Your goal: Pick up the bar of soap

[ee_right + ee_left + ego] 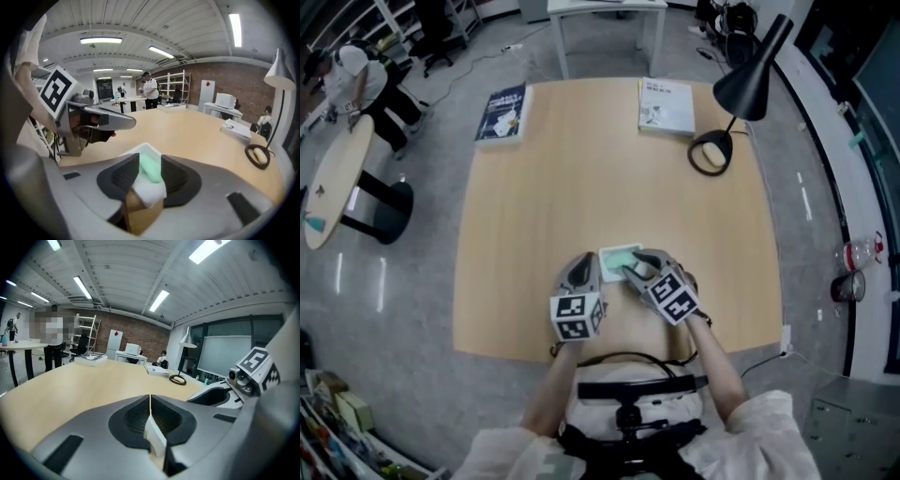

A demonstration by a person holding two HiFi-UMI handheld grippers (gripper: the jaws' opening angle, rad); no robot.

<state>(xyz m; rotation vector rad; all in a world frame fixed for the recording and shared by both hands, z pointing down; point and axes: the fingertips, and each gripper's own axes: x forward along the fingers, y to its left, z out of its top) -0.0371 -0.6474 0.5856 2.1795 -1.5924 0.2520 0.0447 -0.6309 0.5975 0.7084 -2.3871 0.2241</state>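
Right gripper (149, 161) straddles green soap (619, 256); title on blue book (502, 112) unreadable.

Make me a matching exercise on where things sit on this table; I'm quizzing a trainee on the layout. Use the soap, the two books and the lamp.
Things:
1. green soap
2. dark blue book
3. white book
4. black lamp

Places on the table, as the head view shows it:
A. far left corner
B. by the right edge, toward the far corner
C. near edge, middle
D. far edge, right of middle

Pairs: 1-C, 2-A, 3-D, 4-B
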